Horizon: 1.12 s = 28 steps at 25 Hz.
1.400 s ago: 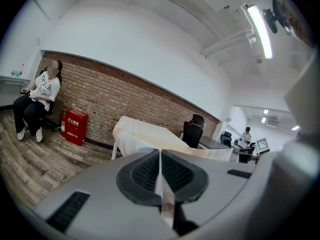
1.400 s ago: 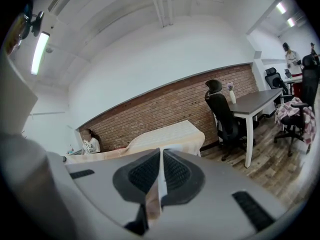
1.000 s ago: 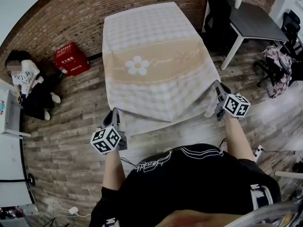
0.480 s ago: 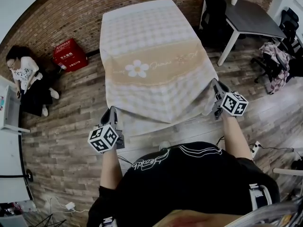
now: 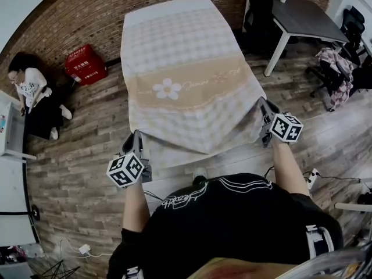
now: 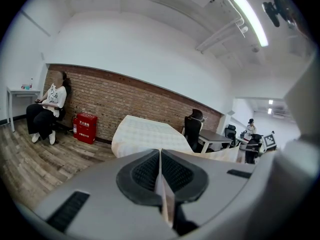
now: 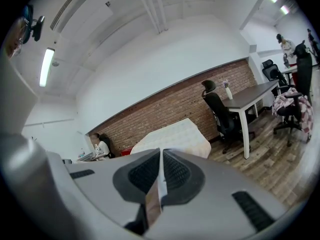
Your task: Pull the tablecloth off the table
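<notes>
The tablecloth is spread over the table. Its long axis runs straight away from the person towards the brick wall, and the flower band lies across it. The two near corners are raised off the table's near end. One is pinched in the left gripper and the other in the right gripper, each with its jaws closed on a thin fold. Both grippers are equally near, so a lengthwise pull towards the person is judged to be called for.

Everything was shot steeply downward from the head; the brick wall was shared by both gripper views, aimed low and roughly level.
</notes>
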{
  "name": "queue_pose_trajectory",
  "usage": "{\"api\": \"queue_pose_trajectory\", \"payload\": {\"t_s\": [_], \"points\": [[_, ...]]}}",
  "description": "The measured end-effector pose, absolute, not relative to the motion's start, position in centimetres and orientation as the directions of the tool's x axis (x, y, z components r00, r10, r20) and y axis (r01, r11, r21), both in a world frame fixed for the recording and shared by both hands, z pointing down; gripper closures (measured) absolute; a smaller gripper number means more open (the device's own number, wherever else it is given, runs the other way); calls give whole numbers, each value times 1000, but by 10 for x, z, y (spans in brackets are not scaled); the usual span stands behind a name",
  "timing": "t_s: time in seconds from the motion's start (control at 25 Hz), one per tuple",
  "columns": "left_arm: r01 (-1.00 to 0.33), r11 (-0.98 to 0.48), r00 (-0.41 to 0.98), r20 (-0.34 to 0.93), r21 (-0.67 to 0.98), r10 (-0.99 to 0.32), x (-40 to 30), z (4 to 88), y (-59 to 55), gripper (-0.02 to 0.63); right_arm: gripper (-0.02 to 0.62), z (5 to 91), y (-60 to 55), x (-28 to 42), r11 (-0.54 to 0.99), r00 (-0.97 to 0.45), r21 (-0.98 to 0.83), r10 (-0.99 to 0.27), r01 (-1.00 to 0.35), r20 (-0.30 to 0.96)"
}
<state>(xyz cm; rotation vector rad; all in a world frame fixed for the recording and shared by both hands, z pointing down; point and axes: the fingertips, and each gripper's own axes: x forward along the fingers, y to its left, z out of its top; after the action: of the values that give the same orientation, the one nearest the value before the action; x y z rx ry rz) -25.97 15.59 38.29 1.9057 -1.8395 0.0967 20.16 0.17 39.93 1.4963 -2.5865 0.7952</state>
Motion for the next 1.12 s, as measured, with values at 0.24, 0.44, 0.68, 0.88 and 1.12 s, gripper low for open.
{"api": "queue_pose_trajectory", "payload": {"t_s": [0.24,0.44,0.68,0.88,1.12], "points": [[-954,34,85,377,298,-922,-253,382,181,600,597,398,23,207,408,-540,-407,-790,-817,290],[-953,38,84,383,301,-920,-246,384,196,600,597,402,38,212,409,-543,-407,-784,-817,300],[-950,42,86,391,308,-917,-234,388,216,600,597,408,58,222,411,-549,-410,-776,-814,311],[-951,41,87,391,307,-916,-214,387,234,600,597,413,80,245,405,-551,-423,-772,-811,318],[-947,41,98,407,320,-908,-186,396,259,600,597,425,111,268,414,-575,-445,-748,-794,330]]}}
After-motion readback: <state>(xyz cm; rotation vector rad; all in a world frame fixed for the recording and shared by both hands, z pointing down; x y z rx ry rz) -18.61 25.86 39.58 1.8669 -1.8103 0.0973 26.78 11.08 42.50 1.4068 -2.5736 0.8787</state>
